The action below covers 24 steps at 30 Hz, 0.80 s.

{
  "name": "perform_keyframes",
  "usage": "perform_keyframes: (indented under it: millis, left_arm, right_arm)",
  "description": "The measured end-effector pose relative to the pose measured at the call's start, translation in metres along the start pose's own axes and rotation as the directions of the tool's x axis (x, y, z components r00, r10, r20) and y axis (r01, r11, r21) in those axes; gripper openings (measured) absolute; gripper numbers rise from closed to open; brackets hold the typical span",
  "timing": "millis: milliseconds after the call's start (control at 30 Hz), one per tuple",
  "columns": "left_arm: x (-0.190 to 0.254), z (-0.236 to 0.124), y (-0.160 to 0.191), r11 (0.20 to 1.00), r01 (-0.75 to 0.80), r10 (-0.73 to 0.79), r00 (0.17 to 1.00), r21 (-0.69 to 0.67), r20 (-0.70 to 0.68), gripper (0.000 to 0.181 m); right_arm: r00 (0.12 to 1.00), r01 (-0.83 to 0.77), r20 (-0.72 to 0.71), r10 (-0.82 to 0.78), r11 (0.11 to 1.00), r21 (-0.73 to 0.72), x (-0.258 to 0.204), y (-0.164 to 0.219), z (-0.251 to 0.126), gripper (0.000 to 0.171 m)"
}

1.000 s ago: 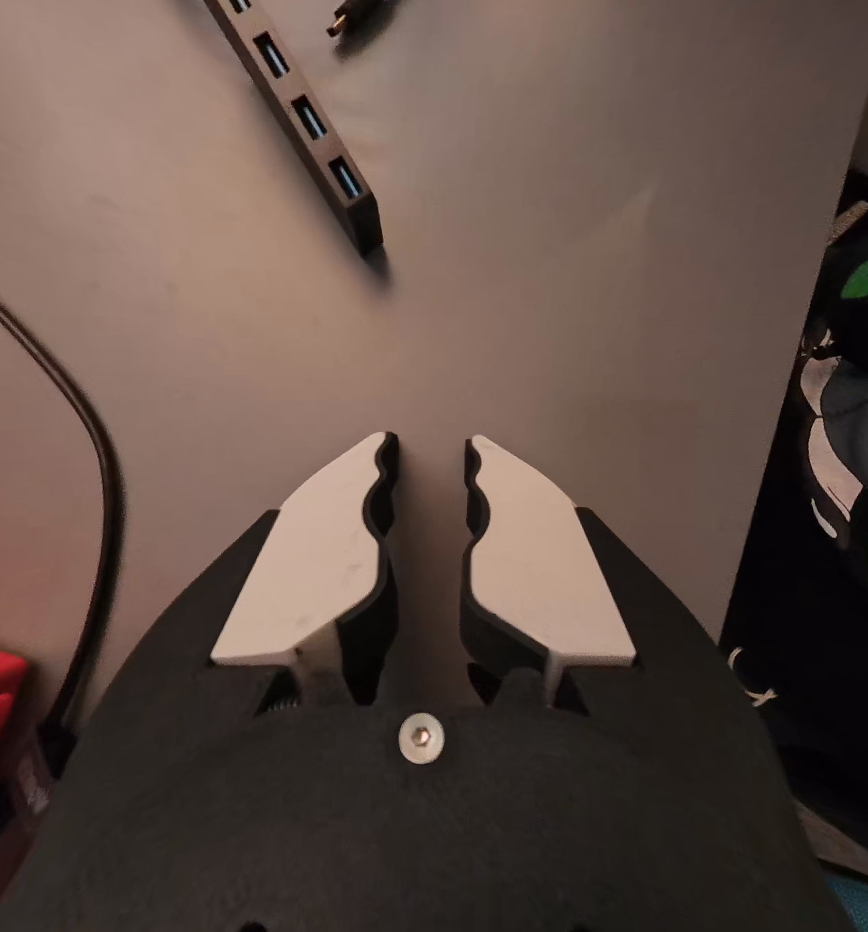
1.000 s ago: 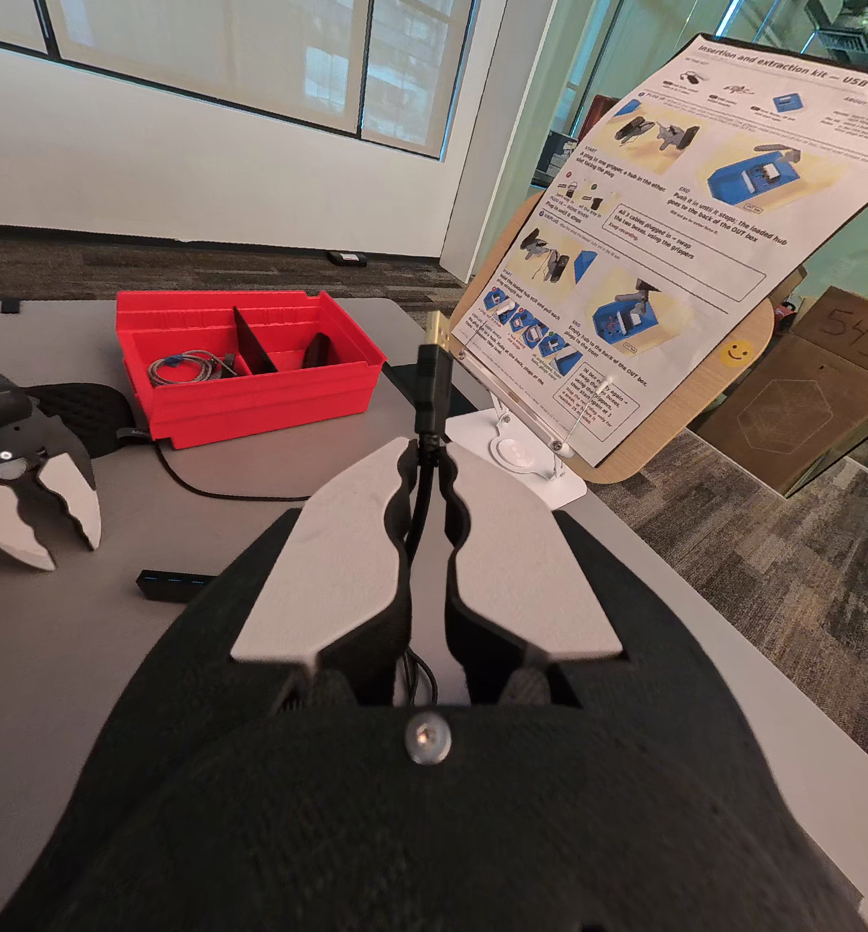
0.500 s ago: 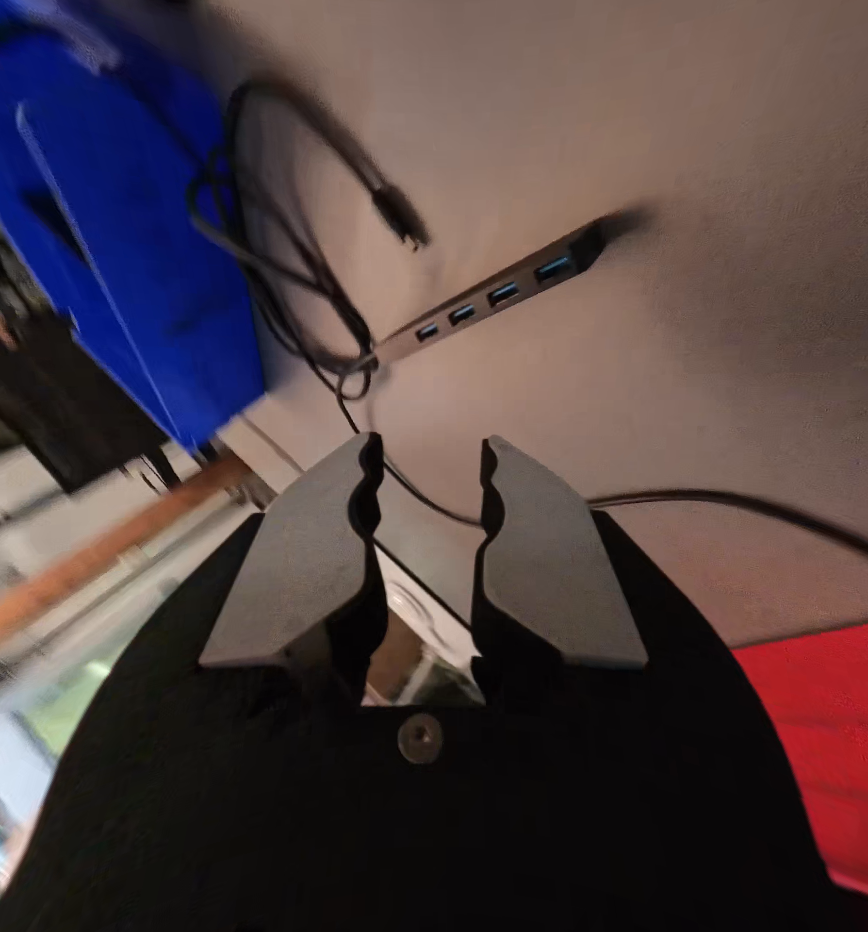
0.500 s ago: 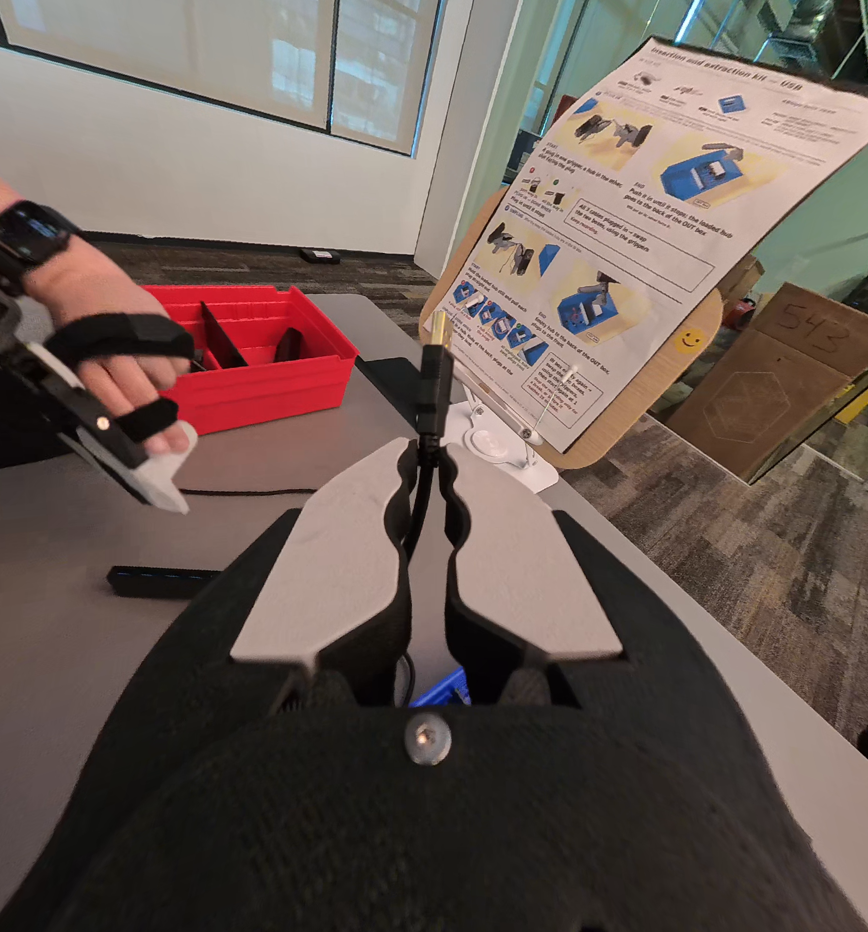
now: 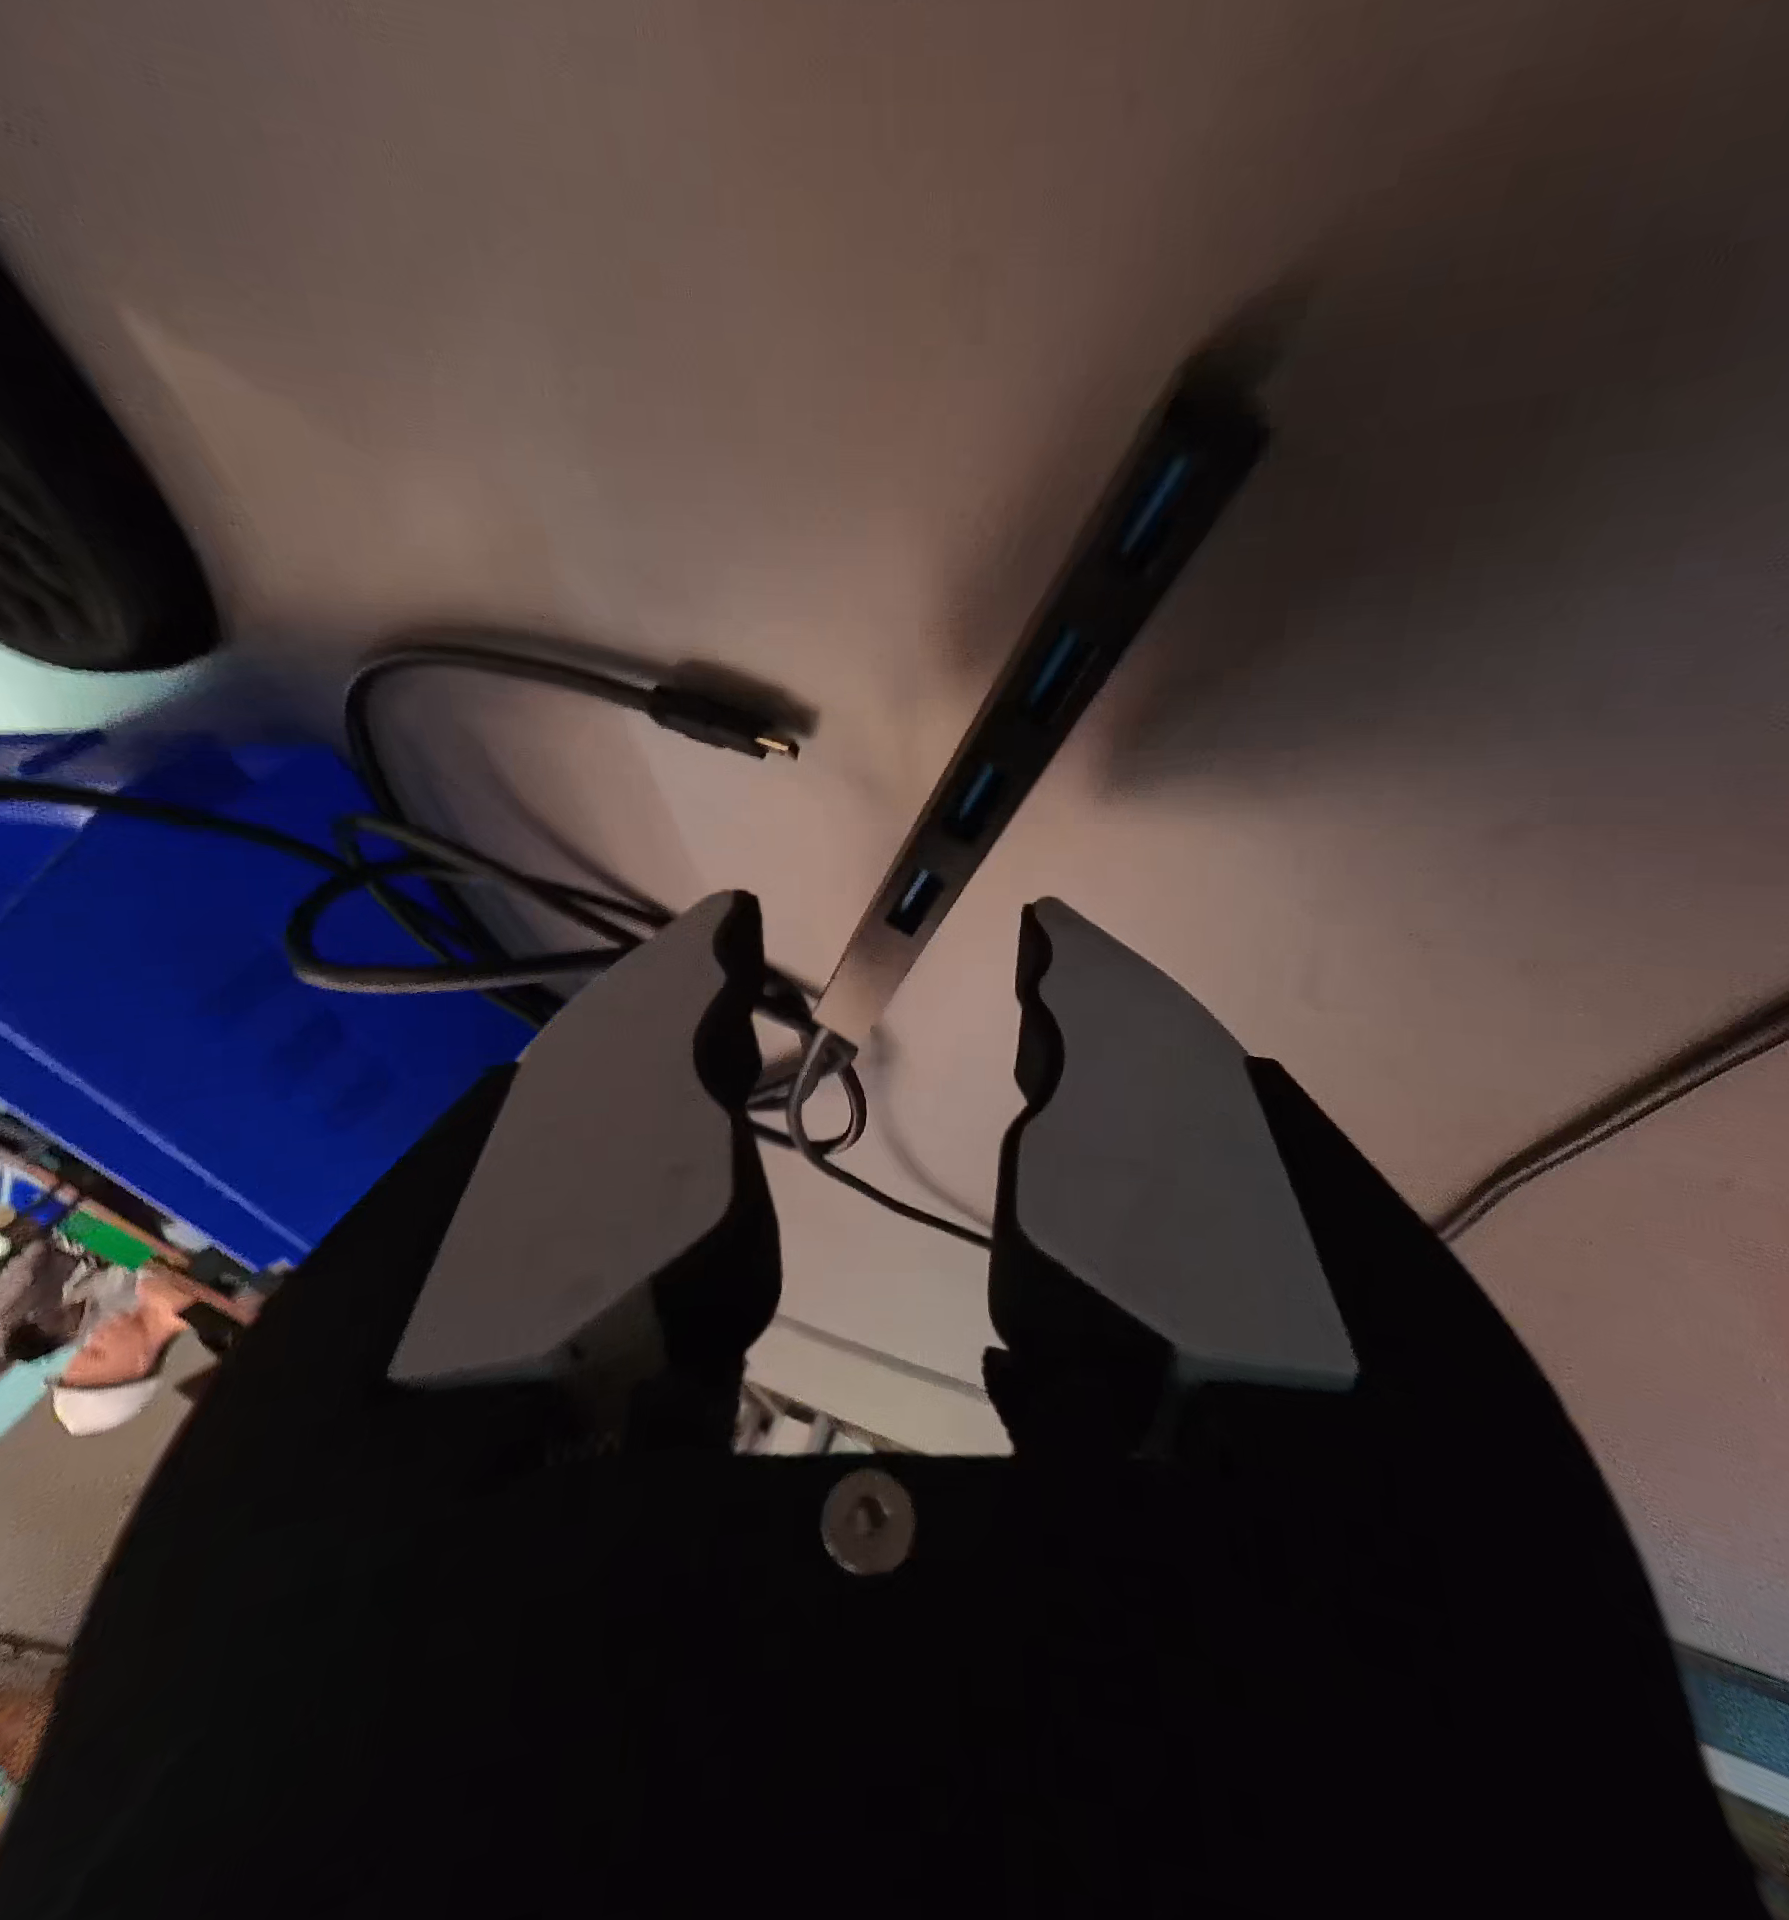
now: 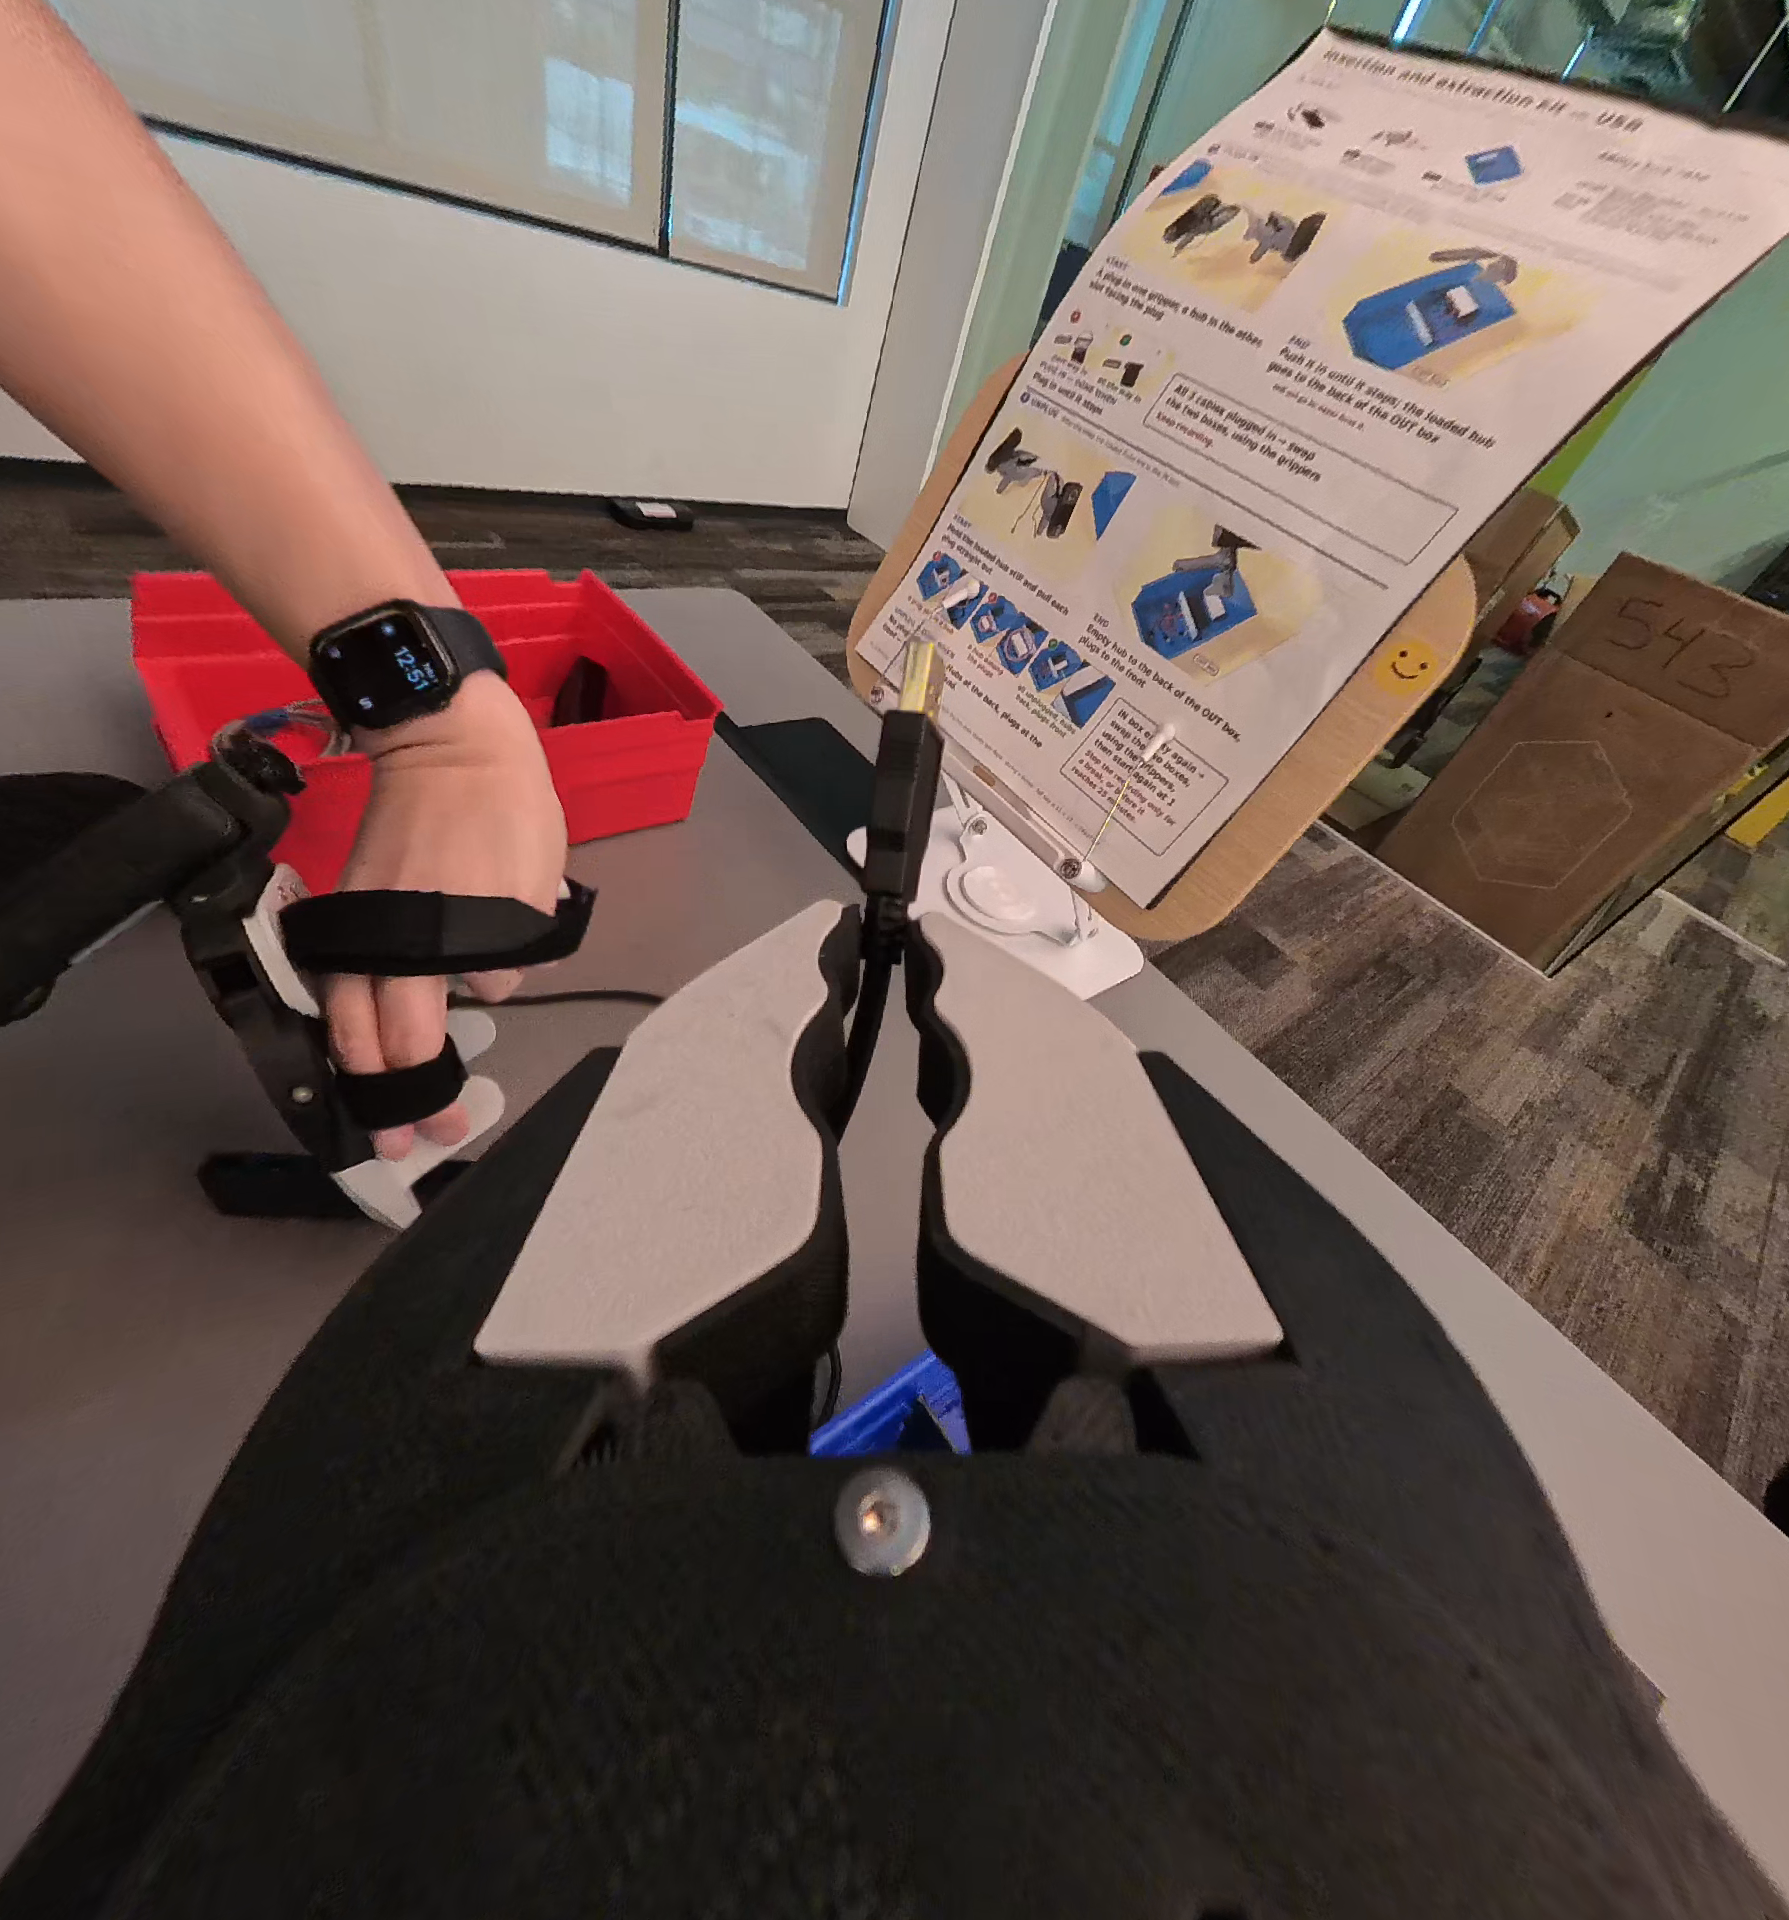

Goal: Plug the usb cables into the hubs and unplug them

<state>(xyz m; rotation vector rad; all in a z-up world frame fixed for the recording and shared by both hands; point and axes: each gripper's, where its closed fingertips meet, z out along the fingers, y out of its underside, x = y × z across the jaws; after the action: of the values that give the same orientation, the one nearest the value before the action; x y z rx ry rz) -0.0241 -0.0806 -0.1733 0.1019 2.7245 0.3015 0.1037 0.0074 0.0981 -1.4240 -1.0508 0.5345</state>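
Your right gripper [image 6: 885, 935] clamps black USB cable [image 6: 895, 821]; left gripper [image 5: 885, 914] spread, empty, over slim dark four-port hub [image 5: 1035, 707]: grasp hub next.

Grey surface [image 6: 59, 1351]; dark hub [image 5: 1051, 686] with blue ports; black cable [image 6: 895, 821] tipped with a gold plug; red bin [image 6: 609, 748]; blue box [image 5: 152, 997]; tongs [image 6: 882, 940] pale grey on black; black watch [image 6: 391, 665]; yellow smiley sticker [image 6: 1404, 665]
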Motion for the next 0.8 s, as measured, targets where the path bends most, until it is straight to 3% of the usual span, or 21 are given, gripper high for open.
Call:
perform_keyframes:
  millis: [133, 233, 367, 433, 500, 567, 633, 733, 800]
  left_arm:
    - [0.012, 0.013, 0.003, 0.998, -0.045, 0.047, 0.997, 0.042, -0.057, 0.044]
    - [0.016, 0.021, -0.003, 0.997, -0.052, 0.056, 0.995, 0.057, -0.087, 0.016]
    - [0.011, 0.017, 0.011, 0.994, 0.093, -0.100, 0.987, -0.061, -0.124, 0.012]
    - [-0.003, 0.006, 0.027, 0.970, 0.202, -0.210, 0.977, -0.138, -0.043, 0.011]
    - [-0.021, -0.012, 0.044, 0.886, 0.423, -0.416, 0.906, -0.192, 0.076, 0.011]
    - [-0.039, -0.037, 0.068, 0.723, 0.661, -0.616, 0.748, -0.198, 0.249, 0.011]
    - [-0.047, -0.069, 0.100, 0.489, 0.856, -0.732, 0.508, -0.169, 0.455, 0.011]
    - [-0.036, -0.120, 0.141, 0.117, 0.993, -0.715, 0.065, 0.027, 0.696, 0.011]
    - [-0.023, -0.143, 0.154, -0.080, 0.981, -0.658, -0.184, 0.176, 0.730, 0.011]
  right_arm:
    - [1.000, 0.015, 0.007, -0.015, 1.000, -0.026, -0.002, 0.005, 0.005, 0.008]
    - [1.000, 0.021, 0.011, -0.021, 0.999, -0.031, -0.002, 0.006, 0.006, 0.008]
    - [1.000, 0.003, 0.009, -0.003, 0.999, -0.033, 0.002, 0.009, 0.006, 0.008]
    - [1.000, -0.003, 0.005, 0.004, 1.000, -0.030, 0.005, 0.009, 0.005, 0.008]
    - [1.000, -0.013, 0.000, 0.013, 1.000, -0.023, 0.007, 0.009, 0.003, 0.008]
    - [1.000, -0.025, -0.014, 0.025, 1.000, -0.014, 0.011, 0.008, 0.002, 0.008]
    - [0.999, -0.036, -0.035, 0.035, 0.999, -0.002, 0.015, 0.007, 0.000, 0.008]
    - [0.994, -0.042, -0.104, 0.046, 0.998, 0.040, 0.025, 0.000, -0.001, 0.008]
    - [0.990, -0.038, -0.131, 0.049, 0.996, 0.084, 0.026, -0.008, 0.001, 0.008]
